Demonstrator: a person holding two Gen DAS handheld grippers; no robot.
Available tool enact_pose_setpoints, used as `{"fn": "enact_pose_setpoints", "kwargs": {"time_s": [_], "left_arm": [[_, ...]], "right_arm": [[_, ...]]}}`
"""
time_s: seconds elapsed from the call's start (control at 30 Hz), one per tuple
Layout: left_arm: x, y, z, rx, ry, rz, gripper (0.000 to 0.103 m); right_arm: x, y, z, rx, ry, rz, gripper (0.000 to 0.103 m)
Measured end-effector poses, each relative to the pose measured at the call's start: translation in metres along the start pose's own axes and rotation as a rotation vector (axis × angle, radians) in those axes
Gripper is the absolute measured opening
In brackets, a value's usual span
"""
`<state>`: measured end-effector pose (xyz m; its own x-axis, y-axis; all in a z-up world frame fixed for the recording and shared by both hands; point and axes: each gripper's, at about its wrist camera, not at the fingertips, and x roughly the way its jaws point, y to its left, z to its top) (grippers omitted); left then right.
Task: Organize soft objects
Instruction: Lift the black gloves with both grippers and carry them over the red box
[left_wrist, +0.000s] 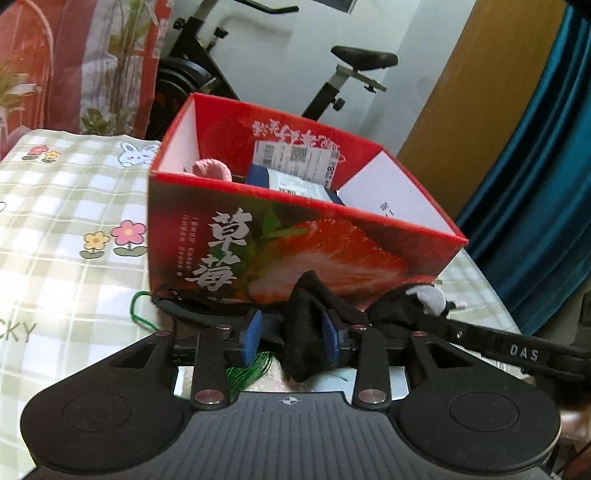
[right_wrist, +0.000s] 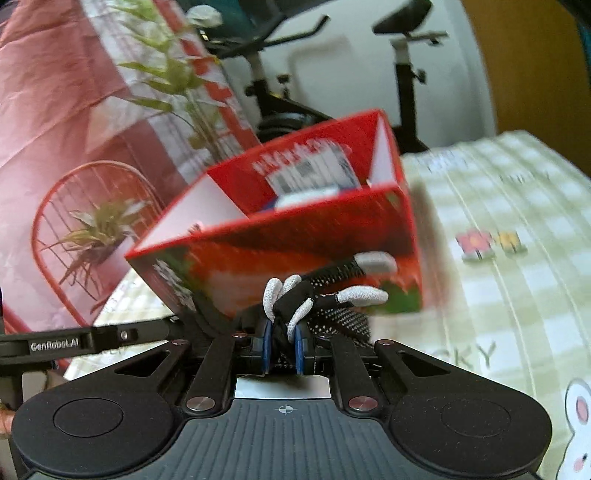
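Item: black glove (right_wrist: 321, 295) with grey fingertips, soft, 1 piece seen. Location: held just in front of the near wall of the red strawberry box (left_wrist: 295, 236), which stands on the checked cloth (left_wrist: 55, 184).

Right gripper (right_wrist: 282, 345): closed tight on the glove's cuff end, blue pads pinching bunched black fabric.

Left gripper (left_wrist: 291, 341): jaws part-way apart; a fold of black fabric (left_wrist: 306, 325) stands between them against the right-hand pad, clear of the left-hand pad. Grip looks loose; whether it bears any load cannot be told.

Orientation: in the right wrist view the glove's long axis runs from the pads up and to the right, fingers pointing toward the box's near wall, tips splayed.

Key relation: box opening lies ahead of and above both grippers; the glove sits below the rim, so it would need lifting over the near wall. The right gripper has the firmer hold.

Box contents: pink soft thing (left_wrist: 212, 168), white labelled packet (left_wrist: 301, 181).
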<state>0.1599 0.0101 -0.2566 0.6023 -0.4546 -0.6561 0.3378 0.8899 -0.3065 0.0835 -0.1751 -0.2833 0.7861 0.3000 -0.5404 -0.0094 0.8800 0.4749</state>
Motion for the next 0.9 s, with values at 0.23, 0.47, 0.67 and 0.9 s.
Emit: {"fn": "enact_pose_setpoints", "kwargs": {"time_s": [0.23,0.47,0.67,0.9], "left_arm": [[0.032,-0.007,0.012,0.056,0.061,0.0,0.038],[0.047,-0.007,0.009,0.041,0.106,-0.047,0.019],[0.035,-0.015,0.011,0.053,0.069,-0.04,0.012],[-0.009,-0.026,0.026,0.091,-0.039,-0.042,0.012]], "right_arm": [[0.009,-0.012,-0.01,0.008,0.009,-0.001,0.012],[0.012,-0.026,-0.012,0.047,0.016,0.005,0.012],[0.008,-0.02,-0.01,0.043,0.003,0.025,0.012],[-0.018,0.002,0.008,-0.009,-0.073,0.067,0.012]]}}
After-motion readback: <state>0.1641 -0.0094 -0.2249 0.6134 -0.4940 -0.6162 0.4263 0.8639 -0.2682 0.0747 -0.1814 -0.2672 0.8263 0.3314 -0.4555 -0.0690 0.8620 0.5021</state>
